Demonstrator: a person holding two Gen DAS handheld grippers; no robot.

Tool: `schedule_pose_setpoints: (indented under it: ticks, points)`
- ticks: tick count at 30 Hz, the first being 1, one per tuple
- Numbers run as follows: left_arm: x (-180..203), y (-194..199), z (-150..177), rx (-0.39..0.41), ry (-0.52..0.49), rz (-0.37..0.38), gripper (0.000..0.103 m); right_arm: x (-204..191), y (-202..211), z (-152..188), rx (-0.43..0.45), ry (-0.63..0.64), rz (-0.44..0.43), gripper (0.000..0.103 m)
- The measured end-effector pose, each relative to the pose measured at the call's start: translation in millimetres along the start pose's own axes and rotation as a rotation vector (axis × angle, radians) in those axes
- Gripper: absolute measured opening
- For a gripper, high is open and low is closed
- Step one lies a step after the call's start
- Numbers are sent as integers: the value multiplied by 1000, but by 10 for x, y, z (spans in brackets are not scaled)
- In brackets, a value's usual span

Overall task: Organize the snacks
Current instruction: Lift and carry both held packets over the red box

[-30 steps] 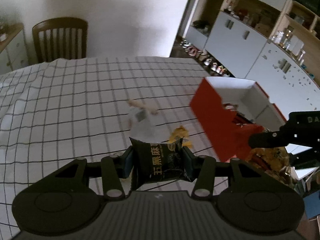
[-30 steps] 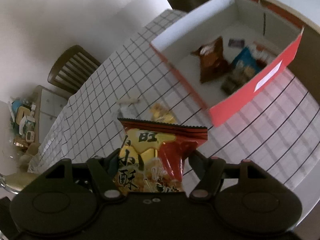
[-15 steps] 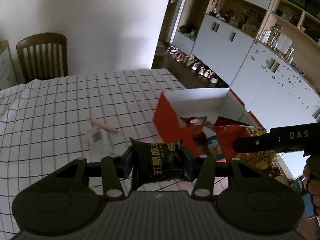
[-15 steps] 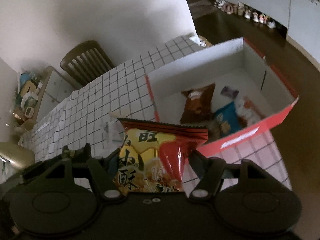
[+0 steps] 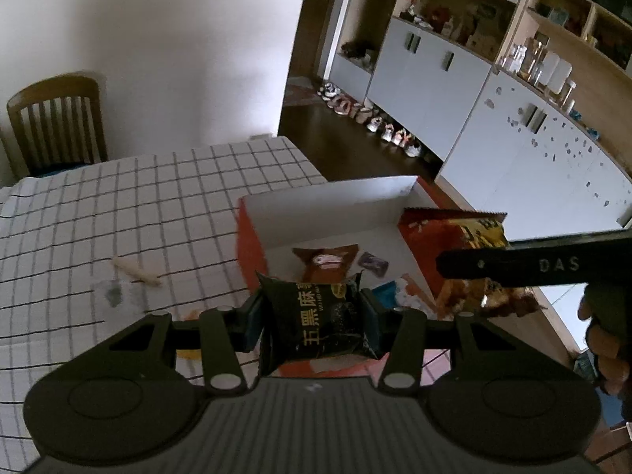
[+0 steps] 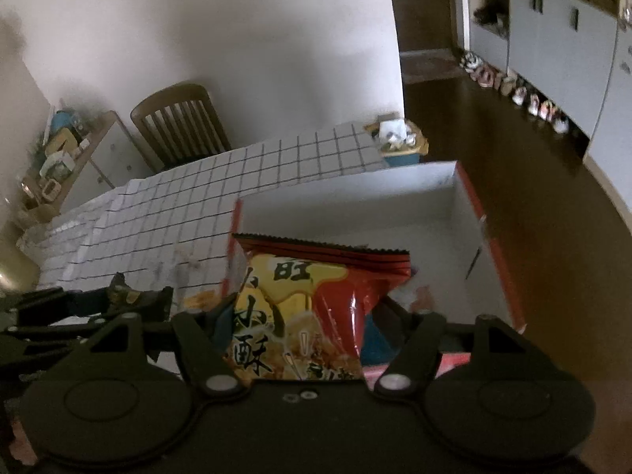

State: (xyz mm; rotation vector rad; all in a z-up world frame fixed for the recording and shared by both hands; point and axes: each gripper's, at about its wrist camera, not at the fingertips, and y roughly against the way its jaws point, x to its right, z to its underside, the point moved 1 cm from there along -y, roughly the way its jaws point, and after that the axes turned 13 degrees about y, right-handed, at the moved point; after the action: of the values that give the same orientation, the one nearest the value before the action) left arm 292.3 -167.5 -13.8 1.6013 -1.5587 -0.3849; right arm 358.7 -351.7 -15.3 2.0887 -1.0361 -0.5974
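Checked tablecloth (image 5: 118,205), red box (image 5: 249,245) at table edge. Left gripper (image 5: 312,316) clamped on black packet (image 5: 316,320); right gripper (image 6: 300,328) clamped on yellow-red bag (image 6: 312,308). Both over box. Step: delivery. Next: lower, release inside w/o crushing.

We see the left gripper (image 5: 312,316) clamped on a black snack packet (image 5: 316,322), held above the near edge of the red box (image 5: 249,245). Inside the box lie a brown packet (image 5: 326,262) and a small purple packet (image 5: 373,264). The right gripper (image 5: 533,264) pinches a red-and-yellow bag (image 5: 450,237) over the box's right side. A pale stick snack (image 5: 136,271) lies on the checked tablecloth (image 5: 118,205), left of the box.
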Motion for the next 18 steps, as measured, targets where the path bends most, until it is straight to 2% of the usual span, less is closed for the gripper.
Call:
schedule_pose_setpoints:
  ticks: [10, 18]
  points:
    - [346, -600, 31, -88, 21, -65, 49, 531, -285, -71, 15, 75, 48, 71]
    - [477, -1025, 58, -128, 3, -126, 49, 663, -659, -113, -9, 133, 59, 71]
